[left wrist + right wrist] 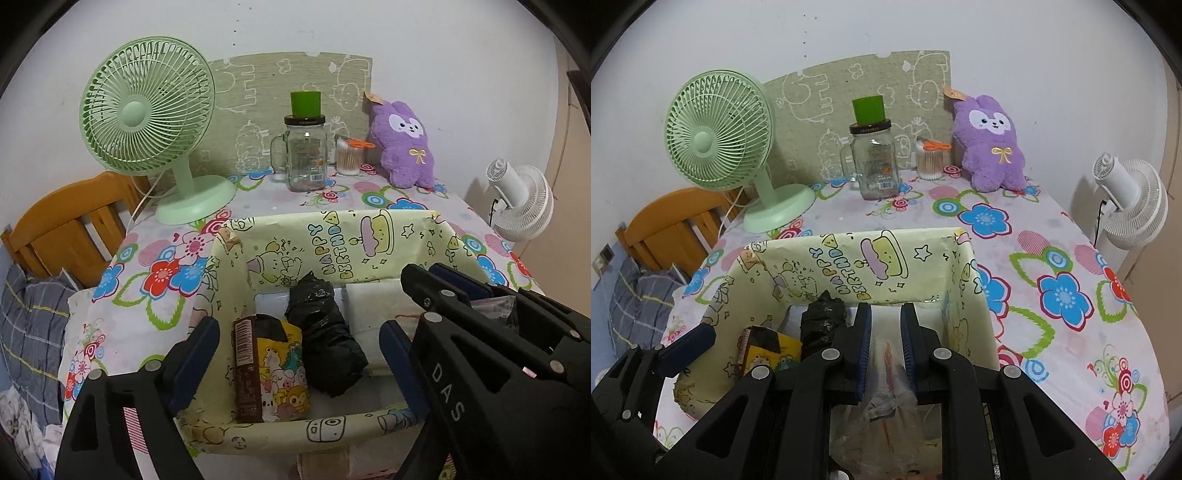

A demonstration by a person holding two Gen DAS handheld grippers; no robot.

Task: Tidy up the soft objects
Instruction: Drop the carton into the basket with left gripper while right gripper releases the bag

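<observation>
Only the left wrist view shows the white folded cloth [373, 306] inside the paper-lined box [332, 236], right of the black bag bundle [325, 332] and cartoon-printed packet [275, 373]. Left gripper [299, 354]: jaws spread wide, holding nothing. Right gripper [886, 354]: jaws pinching a clear plastic packet [886, 373] over the box. Box lining reads "HAPPY BIRTHDAY"; gripper marked "DAS".

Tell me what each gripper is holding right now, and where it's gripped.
The right gripper is shut on a clear plastic-wrapped packet, pinched near its upper end over the box. The left gripper is open, holding nothing.
</observation>
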